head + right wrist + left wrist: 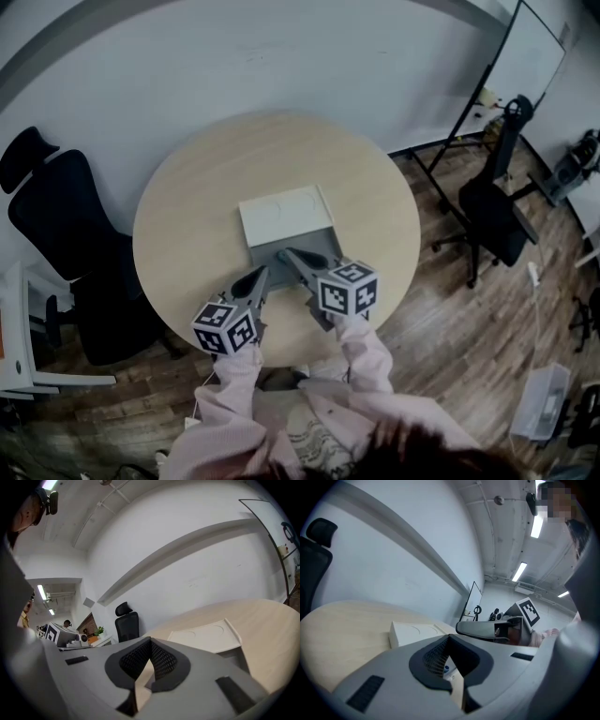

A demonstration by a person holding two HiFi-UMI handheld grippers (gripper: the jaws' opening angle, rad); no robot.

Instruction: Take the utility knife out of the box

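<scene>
A box sits mid-table with its white lid laid back and its grey base toward me. No utility knife shows in any view; the grippers cover the inside of the base. My left gripper is shut and empty, with its tip at the base's near left corner. My right gripper is also shut and empty, and its tip reaches over the base's front. In the left gripper view the shut left gripper faces the lid, with the right gripper alongside. The right gripper points past the lid.
The round pale wooden table stands on a wood floor. A black office chair is at the left. Another black chair and a whiteboard on a stand are at the right. My sleeves show at the bottom.
</scene>
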